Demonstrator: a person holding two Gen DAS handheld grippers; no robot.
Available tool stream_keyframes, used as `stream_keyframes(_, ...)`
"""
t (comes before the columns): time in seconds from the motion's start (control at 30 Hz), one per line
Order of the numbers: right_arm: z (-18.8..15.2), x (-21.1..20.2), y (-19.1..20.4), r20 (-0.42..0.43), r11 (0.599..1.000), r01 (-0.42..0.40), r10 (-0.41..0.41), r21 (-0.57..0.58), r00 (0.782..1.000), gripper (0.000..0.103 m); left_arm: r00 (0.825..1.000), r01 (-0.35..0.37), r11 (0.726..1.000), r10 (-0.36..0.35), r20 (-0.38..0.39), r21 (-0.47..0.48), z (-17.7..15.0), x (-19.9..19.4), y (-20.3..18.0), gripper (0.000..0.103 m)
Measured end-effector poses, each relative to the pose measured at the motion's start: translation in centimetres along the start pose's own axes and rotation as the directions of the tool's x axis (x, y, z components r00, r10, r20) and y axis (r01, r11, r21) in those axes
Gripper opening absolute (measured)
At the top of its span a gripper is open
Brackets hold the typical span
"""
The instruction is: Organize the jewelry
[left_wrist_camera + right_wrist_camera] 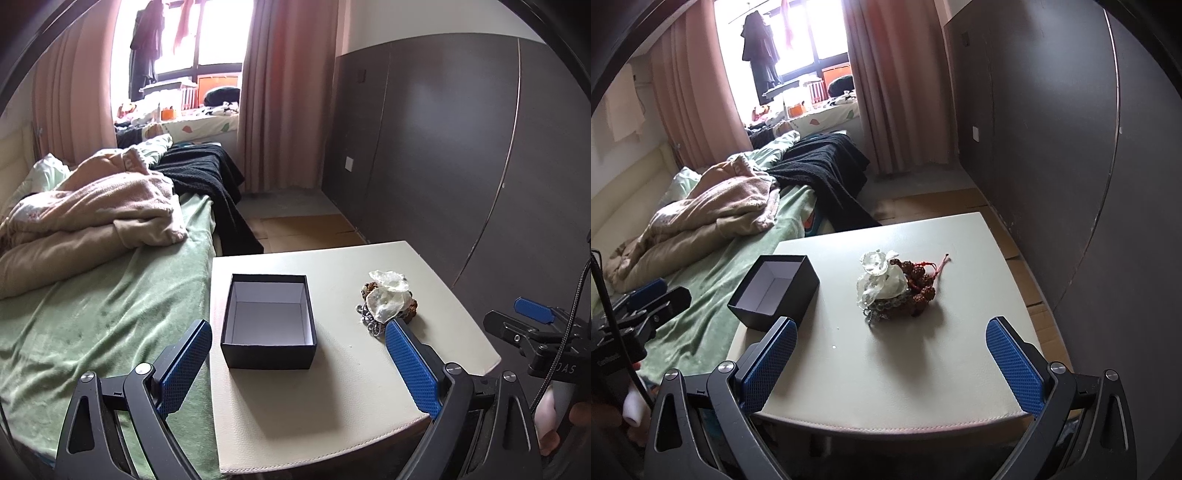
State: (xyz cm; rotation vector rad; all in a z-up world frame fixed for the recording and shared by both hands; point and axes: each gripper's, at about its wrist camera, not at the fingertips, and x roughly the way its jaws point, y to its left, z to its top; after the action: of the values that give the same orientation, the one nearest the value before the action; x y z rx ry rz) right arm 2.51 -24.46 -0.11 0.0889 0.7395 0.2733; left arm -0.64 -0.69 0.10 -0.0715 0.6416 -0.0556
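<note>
A: Jewelry pile (895,290) first — where is it seen?
B: Heaped on the white table (923,369), right of centre, well apart from the right gripper (892,354). Nothing is held; that gripper's blue pads are spread wide, raised over the near table edge.

A: Left gripper (295,352)?
B: Also spread wide, nothing gripped. The black box (269,319) is framed between its fingers, just ahead. The right fingertip (397,332) overlaps the pile's near edge in the left wrist view; contact cannot be told.

A: Pile contents?
B: Brown knobbly beads (919,286), a red cord (932,266) trailing off the far side, clear-grey beads (882,308) at the near edge, translucent white shell-like pieces (388,295) on top.

A: Box state?
B: Lidless, white interior, nothing seen inside. Set on the table's left part, beside the bed (110,314), apart from the pile.

A: Further out?
B: Green sheet, pink blanket (99,206), black knit throw (207,173), pink curtains (288,92), dark wall panels (443,147).
</note>
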Motion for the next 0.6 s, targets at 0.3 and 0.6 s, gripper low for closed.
stream_keyframes(0.3, -0.17, 0.26, 0.24, -0.003, 1.0, 0.005, -0.005, -0.012, 1.0, 0.103, 1.0, 0.004, 1.0, -0.004, 0.011, -0.012, 0.01, -0.27, 0.16, 0.095)
stream_keyframes(0.6, -0.13, 0.0, 0.1, 0.005, 1.0, 0.002, -0.001, -0.016, 1.0, 0.103, 1.0, -0.001, 1.0, 0.001, 0.016, -0.008, 0.13, -0.33, -0.04, 0.095)
